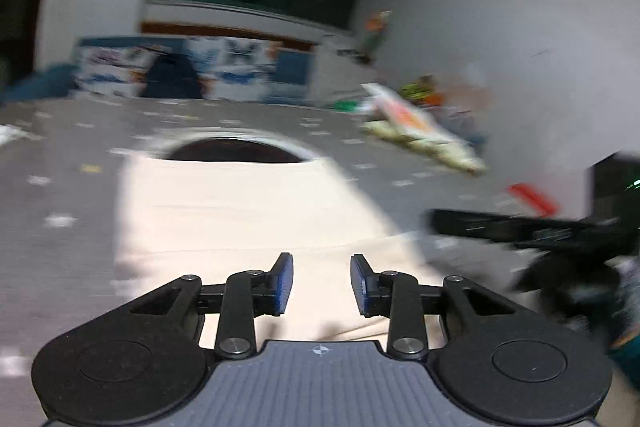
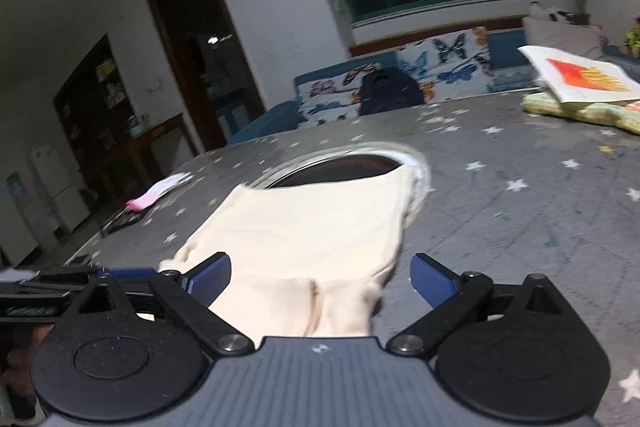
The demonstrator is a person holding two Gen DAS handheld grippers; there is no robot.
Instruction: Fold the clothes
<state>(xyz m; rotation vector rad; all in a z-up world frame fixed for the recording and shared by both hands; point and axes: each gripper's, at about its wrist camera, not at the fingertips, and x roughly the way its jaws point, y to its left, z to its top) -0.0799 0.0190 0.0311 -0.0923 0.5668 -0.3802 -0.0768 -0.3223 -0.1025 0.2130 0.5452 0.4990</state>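
A cream garment (image 1: pixel 240 211) lies flat on the grey star-patterned surface (image 1: pixel 60 187), its far edge over a dark round opening (image 1: pixel 236 151). My left gripper (image 1: pixel 322 283) is open and empty above the garment's near part. In the right wrist view the same cream garment (image 2: pixel 312 223) lies ahead, with the dark round opening (image 2: pixel 344 167) behind it. My right gripper (image 2: pixel 320 279) is wide open and empty over the garment's near end. The right gripper shows blurred at the right edge of the left wrist view (image 1: pixel 520 231).
A butterfly-print sofa (image 2: pixel 440 67) with a dark bag (image 2: pixel 388 91) stands at the back. A white card with an orange print (image 2: pixel 580 75) rests on a green quilt (image 2: pixel 584 115) at the right. A pink and white item (image 2: pixel 156 195) lies at the left.
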